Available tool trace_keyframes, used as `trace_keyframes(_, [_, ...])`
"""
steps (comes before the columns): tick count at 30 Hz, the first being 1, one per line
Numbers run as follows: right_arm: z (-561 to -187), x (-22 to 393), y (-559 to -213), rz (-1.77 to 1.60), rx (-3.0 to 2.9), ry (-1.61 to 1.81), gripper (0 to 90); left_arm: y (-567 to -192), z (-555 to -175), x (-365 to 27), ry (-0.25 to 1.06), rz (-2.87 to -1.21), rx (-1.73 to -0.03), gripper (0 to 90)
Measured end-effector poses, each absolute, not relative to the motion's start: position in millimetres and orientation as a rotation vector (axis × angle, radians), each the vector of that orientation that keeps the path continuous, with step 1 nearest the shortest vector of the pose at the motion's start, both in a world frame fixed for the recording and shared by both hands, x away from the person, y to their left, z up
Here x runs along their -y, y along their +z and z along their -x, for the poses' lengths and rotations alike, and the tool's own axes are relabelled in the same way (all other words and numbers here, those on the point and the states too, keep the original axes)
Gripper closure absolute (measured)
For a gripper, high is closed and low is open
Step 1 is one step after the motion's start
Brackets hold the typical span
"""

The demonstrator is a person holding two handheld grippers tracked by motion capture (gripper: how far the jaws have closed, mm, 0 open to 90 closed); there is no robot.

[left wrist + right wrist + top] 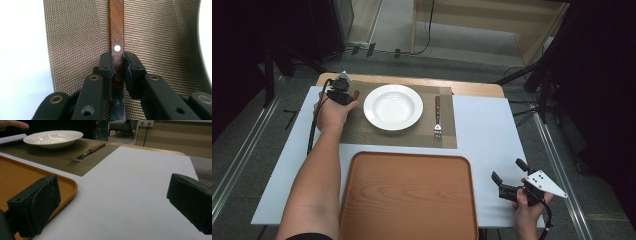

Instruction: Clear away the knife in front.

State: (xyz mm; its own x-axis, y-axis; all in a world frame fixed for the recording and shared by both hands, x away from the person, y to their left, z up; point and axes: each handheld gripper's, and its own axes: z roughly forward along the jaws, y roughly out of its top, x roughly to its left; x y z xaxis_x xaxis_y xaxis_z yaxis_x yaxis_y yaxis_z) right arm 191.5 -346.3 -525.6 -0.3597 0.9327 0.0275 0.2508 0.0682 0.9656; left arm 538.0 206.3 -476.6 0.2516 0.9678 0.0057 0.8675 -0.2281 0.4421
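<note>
A knife with a brown wooden riveted handle (117,30) lies on the woven placemat (75,37), left of the white plate (393,106). My left gripper (117,62) points down on it, both pads pressed against the sides of the handle close to where the blade begins. From above, that gripper (341,95) covers most of the knife, and the handle end (356,94) pokes out beside it. A fork (437,117) with a wooden handle lies right of the plate. My right gripper (508,170) hovers open over the bare white table at the front right, with nothing between its jaws (113,202).
A large orange-brown tray (407,200) sits at the table's near edge, its corner (67,187) just left of my right gripper. The white table top (492,125) extends to the right of the placemat (362,130). The plate (53,138) and the fork (87,152) lie beyond the tray.
</note>
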Motion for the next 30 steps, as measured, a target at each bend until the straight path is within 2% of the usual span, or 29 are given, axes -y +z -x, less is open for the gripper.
trace_keyframes(13, [-192,347,-526,-1.191,-1.692,1.325,0.0,-479,-531,-205,0.456,-2.18,-1.633,76.1])
trace_keyframes(22, [-192,347,-526,-1.192,-1.69,1.335,0.0,-477,-530,-206,0.409,-2.146,-1.646,76.1])
trace_keyframes(30, [-192,348,-526,-1.19,-1.69,1.343,0.0,-471,-525,-196,0.421,-2.156,-1.61,76.1])
